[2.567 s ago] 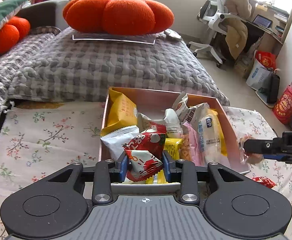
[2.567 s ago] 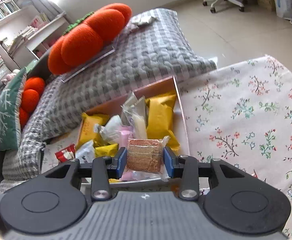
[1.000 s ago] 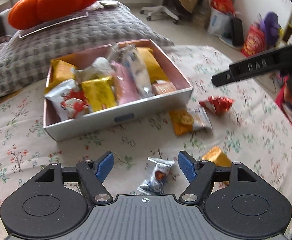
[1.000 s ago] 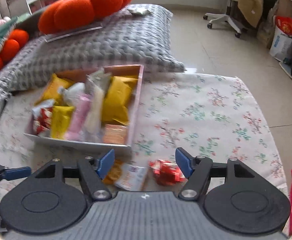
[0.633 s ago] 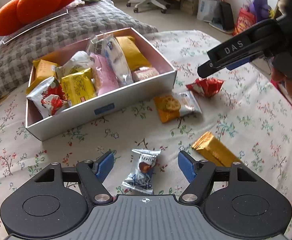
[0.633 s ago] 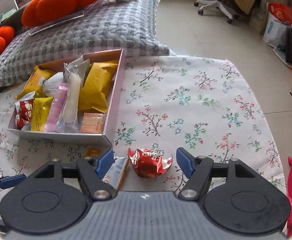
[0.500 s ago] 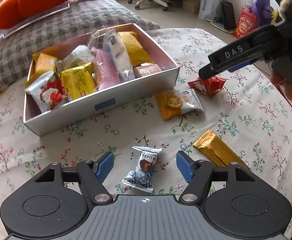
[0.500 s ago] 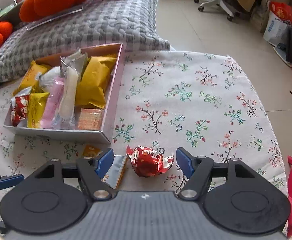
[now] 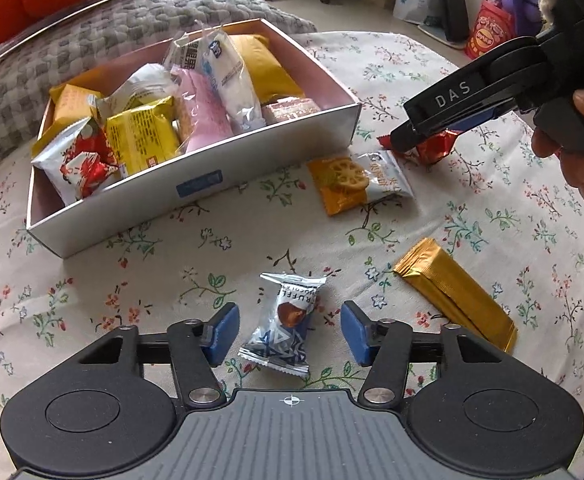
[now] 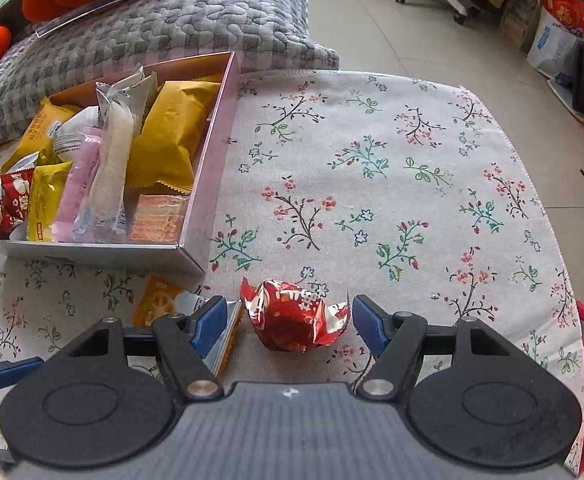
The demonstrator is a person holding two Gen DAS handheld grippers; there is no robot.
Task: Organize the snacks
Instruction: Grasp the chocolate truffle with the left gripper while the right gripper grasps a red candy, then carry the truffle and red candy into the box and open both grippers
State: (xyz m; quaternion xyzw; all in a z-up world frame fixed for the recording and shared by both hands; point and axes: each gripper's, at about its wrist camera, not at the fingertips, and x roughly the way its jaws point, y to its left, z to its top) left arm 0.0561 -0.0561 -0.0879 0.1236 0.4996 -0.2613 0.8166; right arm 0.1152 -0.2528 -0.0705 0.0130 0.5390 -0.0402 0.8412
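Both grippers poised over loose snacks beside the box

The left gripper (image 9: pixel 286 334) stands wide open, empty, straddling the silver truffle packet (image 9: pixel 288 322); the right gripper (image 10: pixel 290 324) is equally spread, empty, around the red foil candy (image 10: pixel 296 318) on the floral-clothed bench (image 10: pixel 392 168), near the snack box (image 10: pixel 196 258). Best to close squarely on each wrapper's bulge, not its crimped ends, and keep the right gripper's left finger off the orange biscuit packet (image 10: pixel 160 300) touching it.

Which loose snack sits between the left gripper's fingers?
The blue-and-silver truffle packet, between the open left gripper; the others lie farther off.
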